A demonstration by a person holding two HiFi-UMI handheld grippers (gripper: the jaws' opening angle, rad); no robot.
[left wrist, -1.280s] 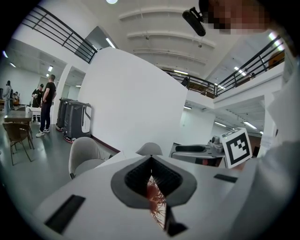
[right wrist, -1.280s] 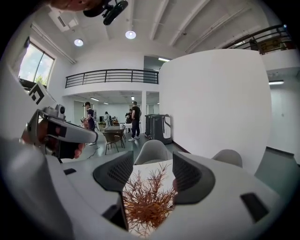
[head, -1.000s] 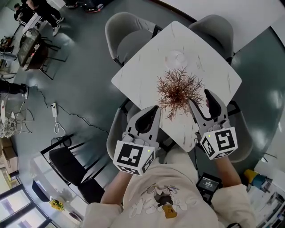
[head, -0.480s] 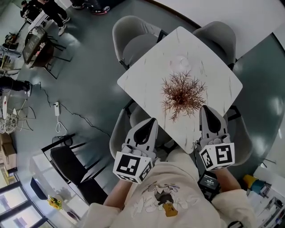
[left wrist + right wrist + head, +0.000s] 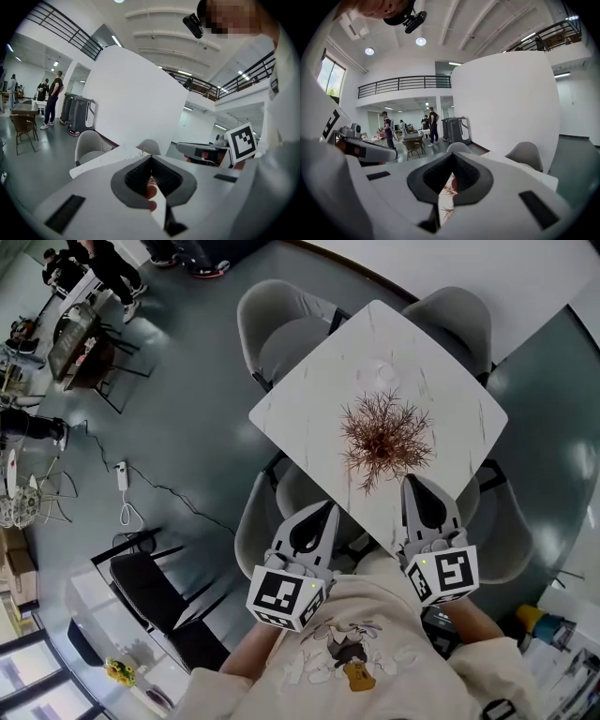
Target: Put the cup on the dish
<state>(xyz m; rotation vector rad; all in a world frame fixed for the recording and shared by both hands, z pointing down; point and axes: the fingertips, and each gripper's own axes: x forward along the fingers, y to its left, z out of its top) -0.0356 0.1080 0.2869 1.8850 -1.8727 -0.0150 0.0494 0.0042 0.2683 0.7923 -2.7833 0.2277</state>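
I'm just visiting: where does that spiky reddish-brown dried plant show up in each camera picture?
Head view: the dried plant stands mid-table on the white table, right of centre.
Left gripper view: only its thin twig tips show, just left of centre.
Right gripper view: its reddish twigs show low at centre.
Shared landmark: the white table.

Left hand-held gripper (image 5: 150,159) jaws together, seemingly empty; table (image 5: 105,158) beyond.

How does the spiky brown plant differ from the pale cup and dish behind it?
The plant is reddish-brown and spiky; the cup and dish are pale, round and nearly blend into the table. The plant spreads far wider than the cup and dish. It sits mid-table; they sit toward the far corner. Both rest on the table.
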